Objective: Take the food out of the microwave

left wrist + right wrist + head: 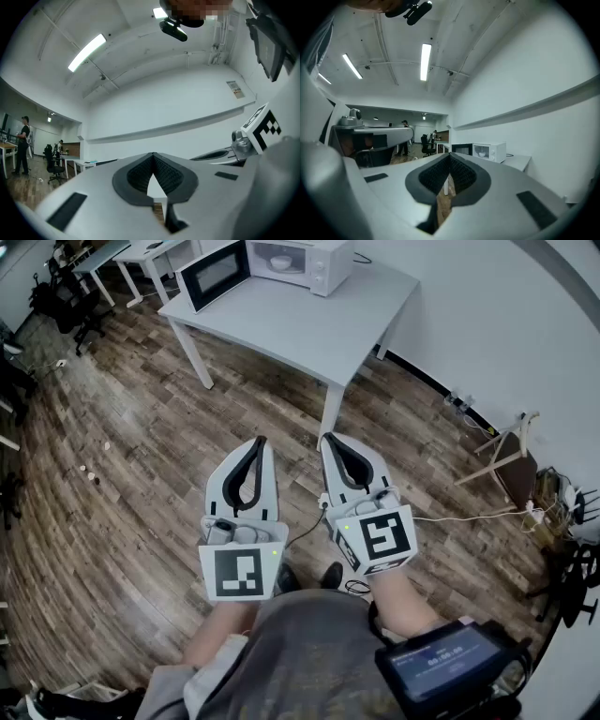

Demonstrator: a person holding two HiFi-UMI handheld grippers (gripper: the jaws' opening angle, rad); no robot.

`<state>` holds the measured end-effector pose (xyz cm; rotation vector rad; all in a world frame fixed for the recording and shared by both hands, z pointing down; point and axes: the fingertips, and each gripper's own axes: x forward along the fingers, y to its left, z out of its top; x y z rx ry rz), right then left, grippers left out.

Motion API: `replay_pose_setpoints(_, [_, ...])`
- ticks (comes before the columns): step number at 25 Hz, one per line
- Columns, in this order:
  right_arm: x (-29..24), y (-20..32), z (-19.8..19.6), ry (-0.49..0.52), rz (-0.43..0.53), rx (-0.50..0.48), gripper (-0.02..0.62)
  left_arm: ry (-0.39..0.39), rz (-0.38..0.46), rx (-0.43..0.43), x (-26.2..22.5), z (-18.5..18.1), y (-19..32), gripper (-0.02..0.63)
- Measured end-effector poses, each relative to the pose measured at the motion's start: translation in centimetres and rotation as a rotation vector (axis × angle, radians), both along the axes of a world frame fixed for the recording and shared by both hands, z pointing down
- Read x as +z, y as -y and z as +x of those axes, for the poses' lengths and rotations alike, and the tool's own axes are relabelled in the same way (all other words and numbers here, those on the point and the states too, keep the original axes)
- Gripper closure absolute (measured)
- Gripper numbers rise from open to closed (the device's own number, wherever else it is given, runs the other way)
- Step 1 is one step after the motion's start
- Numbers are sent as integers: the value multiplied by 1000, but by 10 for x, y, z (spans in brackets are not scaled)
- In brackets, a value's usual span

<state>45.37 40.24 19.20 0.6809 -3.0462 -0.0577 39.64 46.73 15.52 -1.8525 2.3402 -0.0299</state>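
The chief risk is judged to lie in the approach, since nothing has yet been reached. The microwave (298, 263) stands at the far end of the desk (309, 329), well apart from both claws, with its door (214, 276) swung open to the left. A white bowl (281, 261), taken to hold the food, can be seen inside the cavity. The open door could be knocked by the left claw (257, 441) if the cavity is entered from that side. The bowl could be tipped or dragged against the cavity's edge if it is pinched at one rim only; whether it is full or hot cannot be told. A white cable (450, 517) is trailed across the wooden floor (141, 474) near the person's feet, so a stumble on the way forward is also conceivable. Both claws are seen closed, tips together with nothing between them, in each gripper view; the bowl would likely be shoved rather than gripped if they were not parted before the reach. As for pose, both hands are held out in front of the body, side by side and near each other, roughly level. The right claw (327, 438) and the left are pointed toward the desk.
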Motion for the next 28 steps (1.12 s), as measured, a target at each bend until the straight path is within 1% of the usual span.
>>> replay_pose_setpoints(4, [-2,2,-5,-4,-2,0,588,-3,1,-2,-4,-6,2,600])
replay_pose_setpoints(14, [-2,-7,-22,-4,-4,8,588,-22,10,-6,-5,-25,-13,600])
replay_pose_setpoints(21, [14,-23,-53,-8,-41,0,588,-28,8,-12,8,-55,-36,600])
replay_pose_setpoints(25, [17,-25,-71,-34,-37,-31,588,-51,-13,-29,17,-70,-36,600])
replay_pose_setpoints(28, [20,-19,-84,-39,-35,-48,588,-48,-24,-38,24,-80,-29,600])
